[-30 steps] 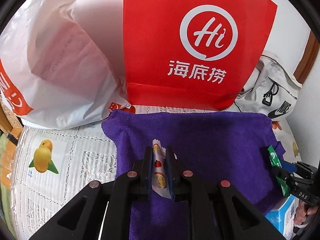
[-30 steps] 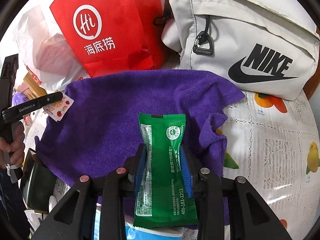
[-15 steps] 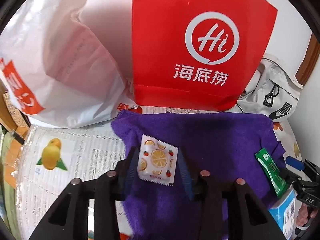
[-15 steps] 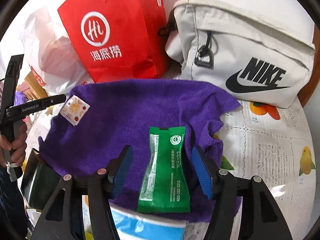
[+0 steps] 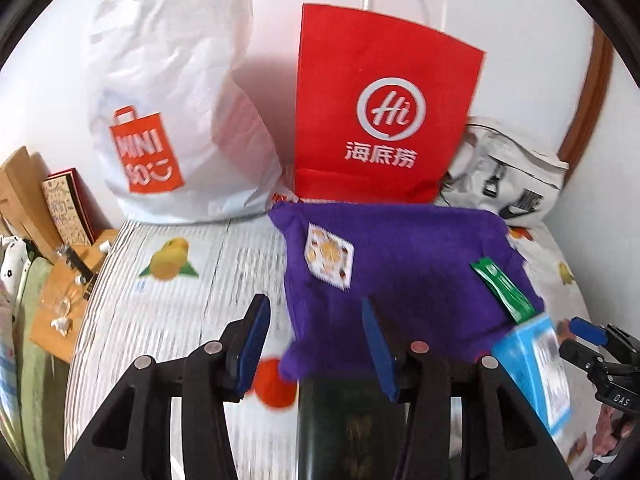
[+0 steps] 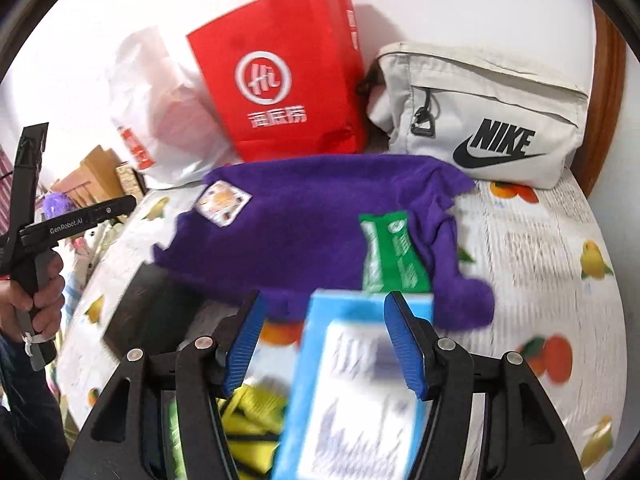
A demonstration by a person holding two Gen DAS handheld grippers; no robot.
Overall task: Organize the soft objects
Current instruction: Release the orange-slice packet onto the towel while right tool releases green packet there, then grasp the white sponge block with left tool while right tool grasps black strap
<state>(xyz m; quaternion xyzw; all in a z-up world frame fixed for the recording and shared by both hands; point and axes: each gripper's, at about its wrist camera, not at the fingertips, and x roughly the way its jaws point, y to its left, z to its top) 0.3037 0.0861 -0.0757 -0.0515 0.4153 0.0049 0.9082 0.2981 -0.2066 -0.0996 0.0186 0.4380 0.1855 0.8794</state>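
A purple towel [image 5: 404, 264] [image 6: 312, 220] lies spread on the fruit-print tablecloth. A small white fruit-print sachet [image 5: 329, 257] [image 6: 222, 202] lies on its left part. A green sachet [image 5: 503, 289] [image 6: 394, 254] lies on its right part. My left gripper [image 5: 316, 340] is open and empty, pulled back over the towel's near left edge. My right gripper [image 6: 324, 340] is open and empty, with a blue box [image 6: 352, 392] [image 5: 536, 368] standing between its fingers. A dark booklet [image 5: 348, 428] lies under the left gripper.
A red paper bag [image 5: 380, 120] [image 6: 280, 80], a white plastic bag [image 5: 172, 112] and a beige Nike pouch [image 6: 488, 120] stand behind the towel by the wall. Yellow-green packets [image 6: 248, 412] lie near the blue box. Boxes and clutter [image 5: 52, 216] sit at the far left.
Both grippers opened, let go of their sachets onto the towel, then drew back and up. The blue box and dark booklet have come into view.
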